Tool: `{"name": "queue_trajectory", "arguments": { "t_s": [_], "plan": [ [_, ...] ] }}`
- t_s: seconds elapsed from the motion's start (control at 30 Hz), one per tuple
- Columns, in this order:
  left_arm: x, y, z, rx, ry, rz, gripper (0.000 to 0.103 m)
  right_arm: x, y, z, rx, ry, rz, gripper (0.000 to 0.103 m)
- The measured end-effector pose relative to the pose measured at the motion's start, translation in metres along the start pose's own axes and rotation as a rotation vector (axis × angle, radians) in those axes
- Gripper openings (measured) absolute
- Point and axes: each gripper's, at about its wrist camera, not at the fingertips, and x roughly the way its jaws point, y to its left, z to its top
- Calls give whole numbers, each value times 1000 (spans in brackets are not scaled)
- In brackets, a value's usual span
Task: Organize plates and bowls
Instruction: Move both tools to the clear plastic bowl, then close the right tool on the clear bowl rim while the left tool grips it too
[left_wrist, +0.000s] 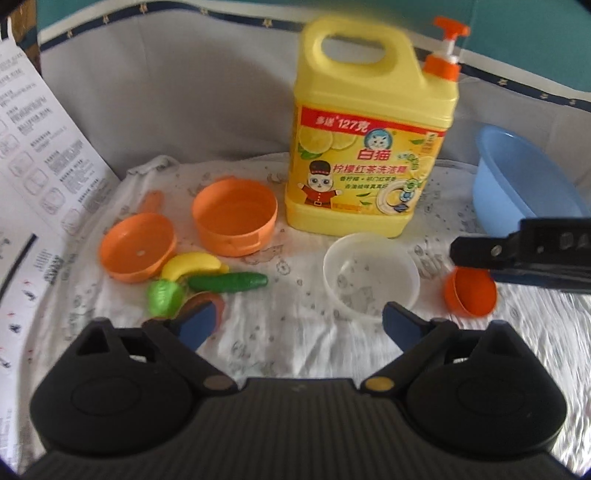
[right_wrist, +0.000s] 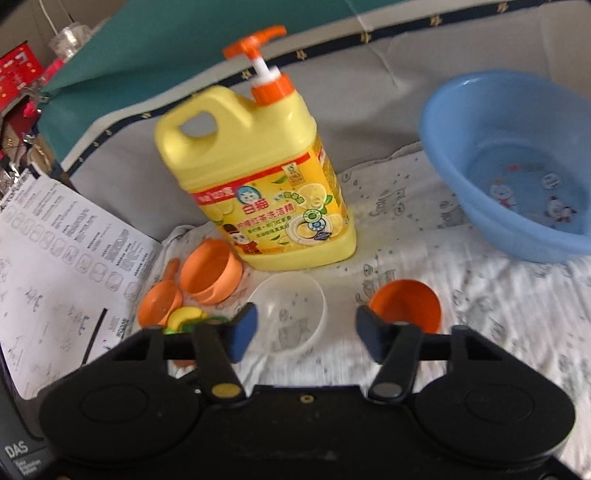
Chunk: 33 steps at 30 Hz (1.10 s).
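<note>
My left hand-held gripper (left_wrist: 299, 323) hangs above the cloth with its jaws spread wide and nothing between them; the clear bowl (left_wrist: 371, 276) sits just ahead of its right finger. My right hand-held gripper (right_wrist: 306, 330) is also spread open and empty, the same clear bowl (right_wrist: 291, 314) lying between and just beyond its fingers, and the small orange bowl (right_wrist: 406, 305) tipped on its side right behind the right fingertip. From the left wrist view I can see that right gripper's black finger reaching in just above the small orange bowl (left_wrist: 471, 293).

The surface is a white printed cloth (left_wrist: 295, 332), wrinkled, spread over something grey and padded that rises behind like a cushioned wall, with a navy star-patterned band and teal fabric above. A tall yellow detergent jug (left_wrist: 369, 147) with an orange pump stands upright at the back centre. Left of it lie an orange round container (left_wrist: 234, 216), an orange pan (left_wrist: 136, 247), and touching it a toy banana (left_wrist: 194, 266), a toy cucumber (left_wrist: 227, 282) and a green toy vegetable (left_wrist: 164, 297). A blue basin (right_wrist: 517, 166) leans at the far right. A printed instruction sheet (right_wrist: 55, 258) covers the left edge.
</note>
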Motion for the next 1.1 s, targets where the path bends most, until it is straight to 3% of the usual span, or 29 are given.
{"name": "queue_trajectory", "arguments": {
  "t_s": [0.37,0.5,0.57,0.63,1.1],
  "plan": [
    [54,-9,14,-4,51,-69,64,69,2,4,-28,77,-18,27],
    [65,-14,14,13,73,-88,51,79,-4,1,-17,90,-27,13],
    [69,-17,13,24,81,-98,31,83,-6,0,-15,90,-30,6],
    [70,-20,12,38,87,-95,26,83,-7,-2,-10,86,-37,5],
    [33,-21,2,73,80,-80,25,49,3,-15,-4,96,-25,5]
  ]
}}
